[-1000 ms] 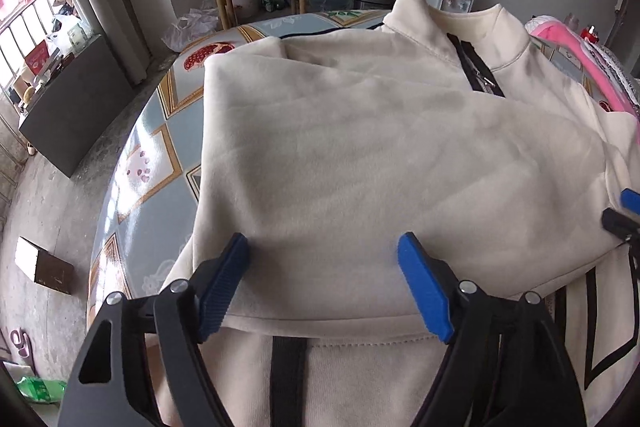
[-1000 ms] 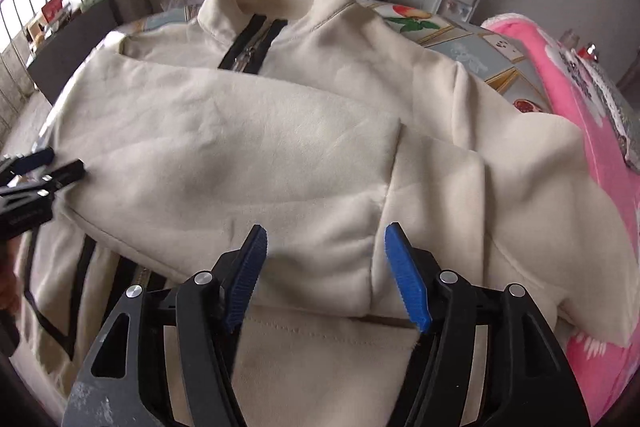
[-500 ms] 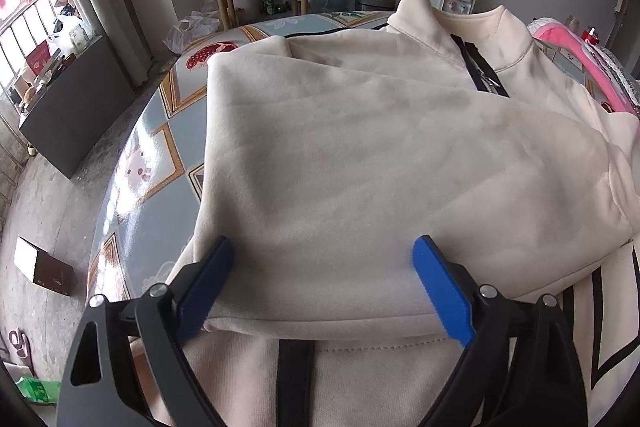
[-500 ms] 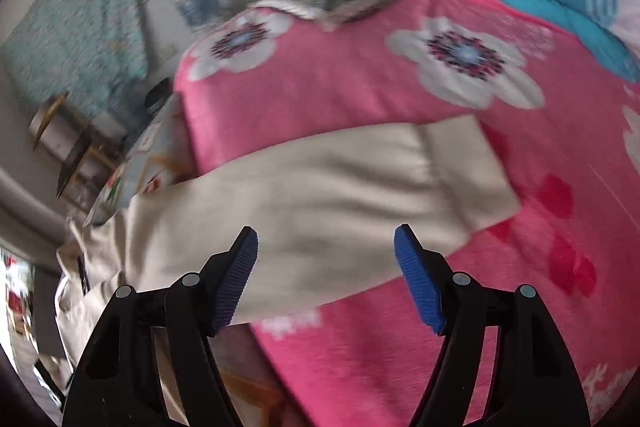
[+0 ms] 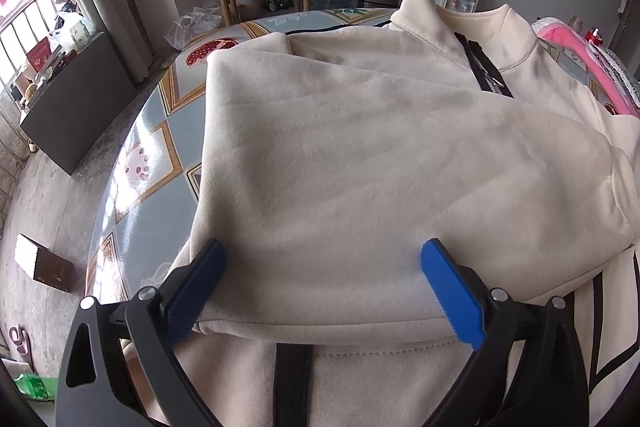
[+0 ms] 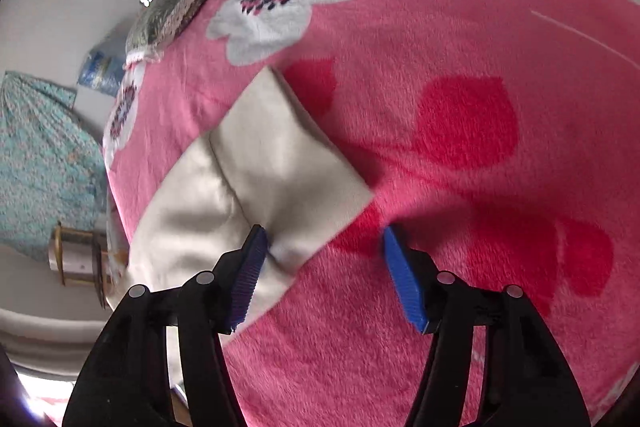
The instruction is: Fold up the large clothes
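Left wrist view: left gripper (image 5: 320, 283) hovers over the cream jacket (image 5: 380, 155) spread on the patterned tabletop (image 5: 148, 155), jaws just opened wide and released, folded sleeve edge between them but not pinched, collar and zipper toward 1 o'clock. Right wrist view: right gripper (image 6: 322, 275) sits over the pink floral blanket (image 6: 460, 67), jaws just narrowing yet not clamped, sleeve cuff (image 6: 280, 163) at 11 o'clock with its corner between the blue pads (image 6: 404, 279).
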The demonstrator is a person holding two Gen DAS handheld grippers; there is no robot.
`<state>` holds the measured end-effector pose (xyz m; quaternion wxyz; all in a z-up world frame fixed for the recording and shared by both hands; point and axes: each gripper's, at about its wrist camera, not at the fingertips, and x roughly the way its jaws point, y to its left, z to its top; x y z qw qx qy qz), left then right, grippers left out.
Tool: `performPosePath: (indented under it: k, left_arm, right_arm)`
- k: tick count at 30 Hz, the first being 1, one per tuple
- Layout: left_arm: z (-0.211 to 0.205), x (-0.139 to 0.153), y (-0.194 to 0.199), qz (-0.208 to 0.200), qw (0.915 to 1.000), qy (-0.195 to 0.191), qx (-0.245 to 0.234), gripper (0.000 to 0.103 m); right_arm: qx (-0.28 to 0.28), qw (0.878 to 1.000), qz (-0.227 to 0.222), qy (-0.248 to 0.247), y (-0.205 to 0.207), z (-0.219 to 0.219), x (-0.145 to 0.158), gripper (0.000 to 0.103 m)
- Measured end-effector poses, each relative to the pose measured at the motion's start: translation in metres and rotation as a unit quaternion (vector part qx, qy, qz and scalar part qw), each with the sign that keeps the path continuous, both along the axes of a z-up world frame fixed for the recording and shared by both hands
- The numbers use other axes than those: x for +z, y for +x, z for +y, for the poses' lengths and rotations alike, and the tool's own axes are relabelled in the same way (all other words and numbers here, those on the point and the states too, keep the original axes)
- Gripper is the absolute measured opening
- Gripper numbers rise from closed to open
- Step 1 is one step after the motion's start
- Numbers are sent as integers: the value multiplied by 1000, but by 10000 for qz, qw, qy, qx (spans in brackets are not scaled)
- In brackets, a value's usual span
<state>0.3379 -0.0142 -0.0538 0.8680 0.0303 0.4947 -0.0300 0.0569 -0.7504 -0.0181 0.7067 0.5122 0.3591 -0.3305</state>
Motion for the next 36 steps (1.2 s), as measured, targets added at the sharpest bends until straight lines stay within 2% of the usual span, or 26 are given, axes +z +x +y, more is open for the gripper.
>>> performPosePath:
  k: [4, 7, 11, 15, 20, 25, 30, 33, 36]
  left_arm:
    - [-1, 0, -1, -3, 10000, 6, -2, 97]
    - [0, -1, -1, -29, 10000, -5, -4, 97]
    - [0, -1, -2, -74, 10000, -17, 6, 97]
    - [-1, -2, -3, -117, 9999, -24, -9, 97]
    - [-1, 1, -2, -20, 10000, -75, -58, 98]
    - [8, 16, -17, -257, 9993, -214, -142, 98]
    - [29, 19, -28, -188, 9998, -92, 42, 98]
    - [44, 16, -34, -106, 9994, -284, 134, 98]
    - [57, 14, -41, -94, 9991, -388, 165, 97]
  right_arm:
    - [-215, 9997, -105, 110, -11, -6, -3, 32]
    - [-169, 9996, -224, -19, -11, -4, 8, 11]
    - [131, 9968, -473, -626, -1, 11, 52, 8]
    - [801, 9844, -1075, -1136, 25, 54, 127, 7]
    - [1944, 9478, -1852, -1721, 75, 143, 223, 7]
    - [2995, 9049, -2416, -1817, 127, 241, 278, 7]
    - [3965, 8629, -2616, -1728, 187, 337, 288, 7]
    - [4504, 8416, -2505, -1617, 221, 398, 271, 7]
    - [4967, 8249, -2304, -1404, 253, 458, 239, 7]
